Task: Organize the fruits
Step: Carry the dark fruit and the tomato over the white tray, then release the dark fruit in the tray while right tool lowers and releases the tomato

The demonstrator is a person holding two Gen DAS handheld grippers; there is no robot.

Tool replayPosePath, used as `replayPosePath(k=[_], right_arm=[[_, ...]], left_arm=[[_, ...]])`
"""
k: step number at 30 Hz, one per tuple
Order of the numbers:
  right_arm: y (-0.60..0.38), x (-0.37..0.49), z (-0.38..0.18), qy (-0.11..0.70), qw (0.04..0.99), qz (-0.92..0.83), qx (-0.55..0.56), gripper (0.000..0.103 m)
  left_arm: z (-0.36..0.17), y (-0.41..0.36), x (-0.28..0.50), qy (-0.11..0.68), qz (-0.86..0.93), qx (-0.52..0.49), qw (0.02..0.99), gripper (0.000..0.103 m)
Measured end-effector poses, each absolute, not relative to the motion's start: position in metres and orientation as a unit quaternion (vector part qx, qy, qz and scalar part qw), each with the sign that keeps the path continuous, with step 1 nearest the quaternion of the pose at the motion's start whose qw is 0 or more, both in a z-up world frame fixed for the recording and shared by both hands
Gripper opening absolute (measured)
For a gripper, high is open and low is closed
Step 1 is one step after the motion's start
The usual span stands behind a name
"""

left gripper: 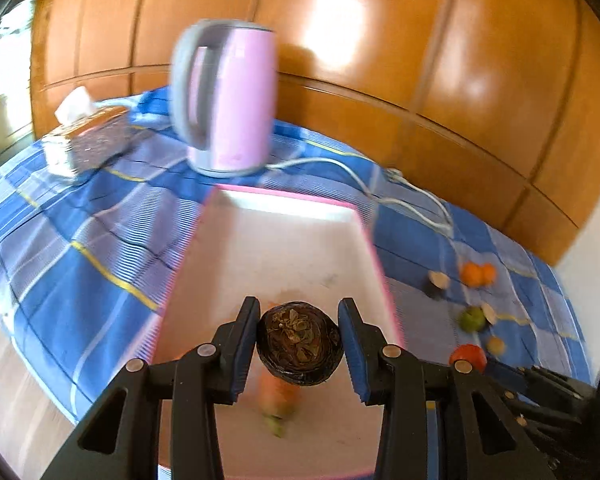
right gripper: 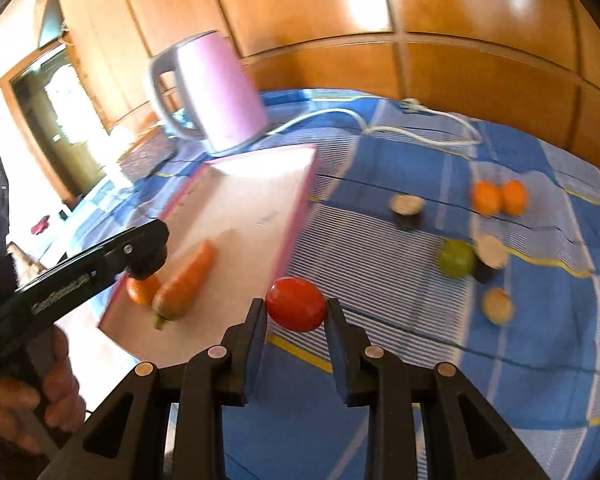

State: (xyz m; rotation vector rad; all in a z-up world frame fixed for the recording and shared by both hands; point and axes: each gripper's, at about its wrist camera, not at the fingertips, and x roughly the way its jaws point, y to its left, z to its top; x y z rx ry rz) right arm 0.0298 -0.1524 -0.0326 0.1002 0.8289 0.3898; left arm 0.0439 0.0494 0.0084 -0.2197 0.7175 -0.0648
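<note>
Fruit sorting, both tools loaded. Left gripper [left gripper: 299, 344] is clamped on a dark, round fruit [left gripper: 300, 342] with a dried calyx facing the camera, pads pressing its two sides; it hangs over the near end of the pink-rimmed tray [left gripper: 288, 196], presumably so the fruit can be set down inside. Below it, blurred, lies a carrot [left gripper: 278, 398] on the tray floor. Right gripper [right gripper: 296, 312] is clamped on a red tomato [right gripper: 296, 309], held above the blue checked cloth [right gripper: 380, 380] just right of the tray [right gripper: 292, 216]; the side-on grip across the tomato's width likely keeps the smooth skin from slipping.

In the right wrist view the left gripper [right gripper: 146, 262] shows over the tray's near-left part, close to the carrot [right gripper: 186, 282] and a small orange piece [right gripper: 142, 290] already in the tray; a hand [right gripper: 40, 396] holds its handle.

Unsorted items lie to the right, well apart from the tray: two oranges [right gripper: 498, 198], a green fruit [right gripper: 456, 258], and pale, round pieces too blurred to name. A pink kettle [left gripper: 226, 98] stands beyond the tray's far end, its white cord [left gripper: 380, 184] trailing right. Judged progress: early, with most fruit outside the tray.
</note>
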Motion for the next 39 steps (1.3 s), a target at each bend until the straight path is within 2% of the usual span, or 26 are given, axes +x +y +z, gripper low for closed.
replayPosePath(k=[9, 30, 34, 39], right_arm=[[-0.103, 0.058, -0.034, 0.408, 0.887, 0.215, 0.020, 0.030], [-0.088, 0.061, -0.035, 0.401, 0.895, 0.196, 0.003, 0.030], [-0.087, 0.061, -0.036, 0.404, 0.893, 0.196, 0.002, 0.030], [-0.092, 0.058, -0.038, 0.402, 0.896, 0.187, 0.019, 0.035]], left_arm=[[-0.001, 0.071, 0.061, 0.354, 0.002, -0.110, 0.929, 0.041], [-0.009, 0.062, 0.055, 0.354, 0.028, -0.084, 0.931, 0.041], [-0.011, 0.058, 0.052, 0.359, 0.030, -0.082, 0.929, 0.047], [-0.010, 0.054, 0.048, 0.359, 0.030, -0.079, 0.929, 0.047]])
